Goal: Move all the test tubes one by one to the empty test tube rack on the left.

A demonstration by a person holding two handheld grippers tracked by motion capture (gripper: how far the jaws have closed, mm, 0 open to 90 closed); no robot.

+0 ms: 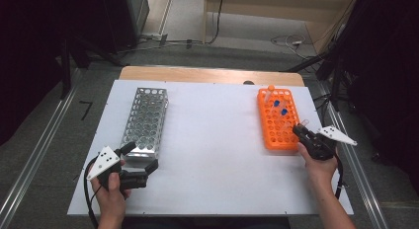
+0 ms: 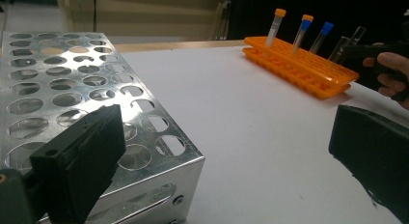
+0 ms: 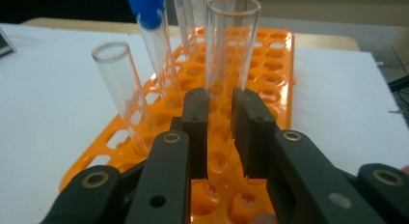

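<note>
Tubes (image 3: pixel 153 50) crowd the claw-held open tube (image 3: pixel 230 45).

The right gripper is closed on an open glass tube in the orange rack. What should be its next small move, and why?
Probably lift straight up. The right gripper is shut on the clear tube, whose bottom sits low in the orange rack. A second open tube and a blue-capped tube lean close beside it, so a sideways pull might knock them.
</note>
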